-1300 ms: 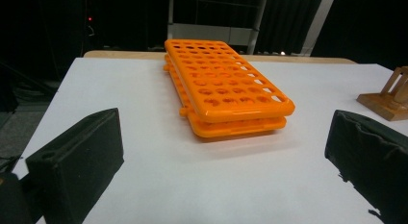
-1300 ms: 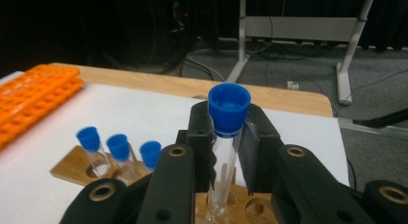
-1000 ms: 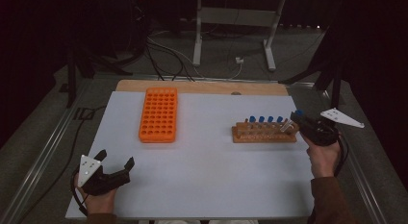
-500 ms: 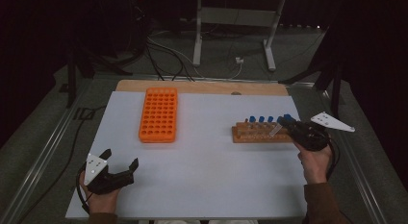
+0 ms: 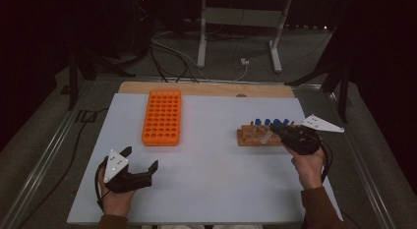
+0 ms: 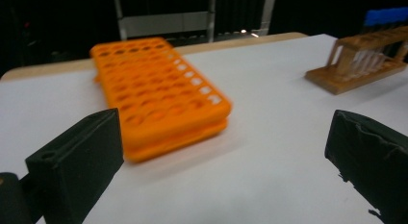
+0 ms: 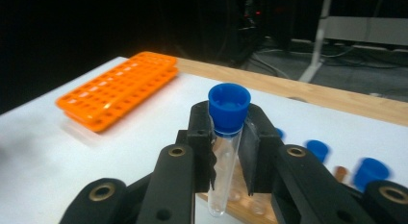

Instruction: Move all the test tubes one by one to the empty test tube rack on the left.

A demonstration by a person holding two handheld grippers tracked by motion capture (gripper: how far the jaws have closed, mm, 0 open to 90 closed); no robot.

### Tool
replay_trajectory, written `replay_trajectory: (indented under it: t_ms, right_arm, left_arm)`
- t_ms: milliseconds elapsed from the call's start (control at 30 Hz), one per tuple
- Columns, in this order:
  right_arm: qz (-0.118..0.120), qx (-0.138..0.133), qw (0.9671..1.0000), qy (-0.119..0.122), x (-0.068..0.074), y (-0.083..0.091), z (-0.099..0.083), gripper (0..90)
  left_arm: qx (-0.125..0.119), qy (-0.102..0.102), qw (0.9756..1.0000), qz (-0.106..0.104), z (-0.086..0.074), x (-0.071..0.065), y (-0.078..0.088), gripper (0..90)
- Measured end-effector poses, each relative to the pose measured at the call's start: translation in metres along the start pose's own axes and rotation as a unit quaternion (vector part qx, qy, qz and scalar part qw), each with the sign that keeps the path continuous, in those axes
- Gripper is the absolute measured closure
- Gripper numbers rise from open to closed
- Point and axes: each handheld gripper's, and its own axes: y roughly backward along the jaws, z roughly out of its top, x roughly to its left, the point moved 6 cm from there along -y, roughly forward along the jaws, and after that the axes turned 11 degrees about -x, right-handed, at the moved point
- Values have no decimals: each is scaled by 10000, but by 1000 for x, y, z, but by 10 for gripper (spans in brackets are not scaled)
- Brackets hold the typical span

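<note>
Between the jaws of the right gripper [image 7: 226,152] stands a clear test tube [image 7: 225,173] with a blue screw cap [image 7: 229,107], clamped just under the cap, its rounded lower end hanging free below the pads. In the high view that gripper [image 5: 279,134] is held by the person's right hand [image 5: 309,165] above the near right end of the wooden tube rack [image 5: 250,135], and the tube [image 5: 268,136] slants out of its tip over the rack's front edge. Just behind and to the side of the clamped tube, the rack holds more blue-capped tubes [image 7: 369,171], their caps in a row along its far side.

Well to the left of the right gripper, farther up the white table sheet [image 5: 216,165], lies the orange plastic tube rack [image 5: 163,116], flat, its grid of holes facing up and unfilled as far as can be seen.

The left gripper [image 5: 140,162] is near the front left corner of the sheet, in the person's left hand [image 5: 116,197], with its jaws wide apart and nothing between them. From its own camera the orange rack [image 6: 159,101] sits just ahead between the two black pads [image 6: 79,156], slightly blurred, and the wooden rack [image 6: 358,65] is farther off toward the upper right.
</note>
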Motion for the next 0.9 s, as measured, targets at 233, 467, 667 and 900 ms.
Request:
replay_trajectory:
  t_ms: [233,467,667,900]
  right_arm:
    - [197,31,9998,-29,12,-7,-1,767]
    - [392,127,9991,51,28,-14,-4,766]
    - [598,132,9981,35,41,-17,-3,766]
    - [795,193,9966,128,58,-20,-4,766]
  left_arm:
    - [-41,-62,9993,-371,16,-30,-34,9]
    - [3,-282,9964,-800,27,-73,-72,10]
    - [112,-347,9927,-1153,32,-109,-100,46]
    - [270,-337,9872,-1537,30,-147,-128,83]
